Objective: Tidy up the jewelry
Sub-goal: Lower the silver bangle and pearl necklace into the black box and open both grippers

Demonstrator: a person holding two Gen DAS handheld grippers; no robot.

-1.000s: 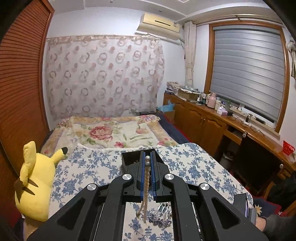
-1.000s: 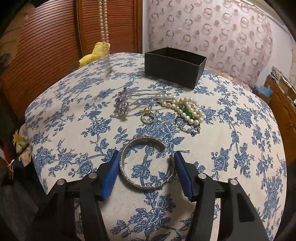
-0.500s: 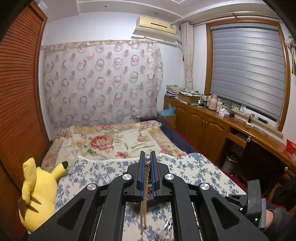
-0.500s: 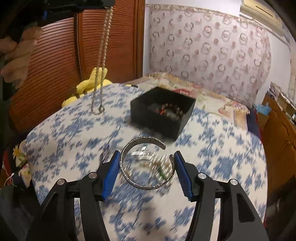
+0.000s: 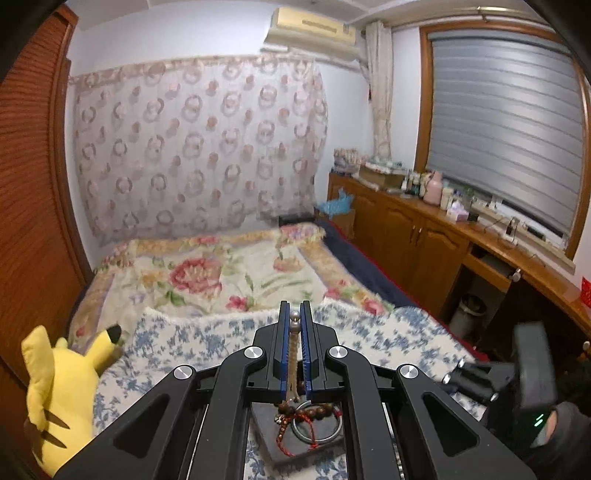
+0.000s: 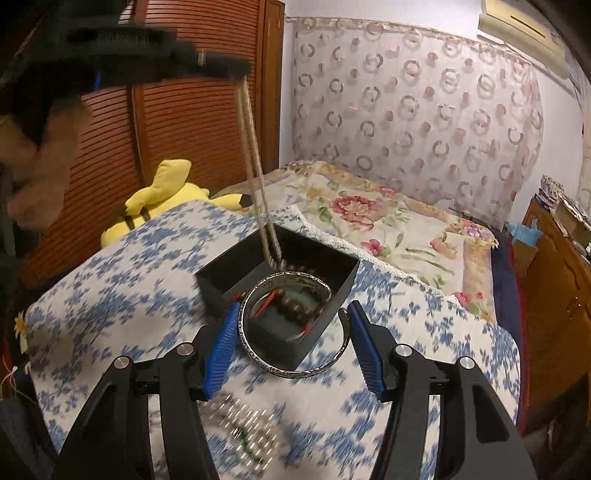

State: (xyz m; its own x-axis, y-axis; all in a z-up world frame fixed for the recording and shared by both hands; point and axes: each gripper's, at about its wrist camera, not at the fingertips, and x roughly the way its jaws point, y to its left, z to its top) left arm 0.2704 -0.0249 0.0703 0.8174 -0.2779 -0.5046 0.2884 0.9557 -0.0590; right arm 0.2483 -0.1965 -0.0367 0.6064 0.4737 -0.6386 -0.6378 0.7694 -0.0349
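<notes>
Bedroom. White wall [image 5: 207,33] hung with a sheer circle-patterned curtain [image 5: 195,147]; cream air conditioner [image 5: 312,26] mounted above. Slatted reddish-brown wooden wardrobe doors [image 5: 29,177] stood at left. Wood-framed window with grey roller blind [image 5: 506,140] sat over cluttered brown wooden cabinets [image 5: 413,232]. Floral blanket [image 5: 207,273] covered the bed.

Necklace [image 6: 258,177]: beige beaded strand, doubled, hanging from above, its lower end reaching into the black box.
Bangle [image 6: 291,328]: silver open cuff, engraved, held level above the box's near corner.
Black box [image 6: 221,275]: open, rectangular, on the blue floral cloth.
Box contents: brown bead bracelet [image 5: 317,410] with red cord, plus a silver ring [image 5: 317,434].
</notes>
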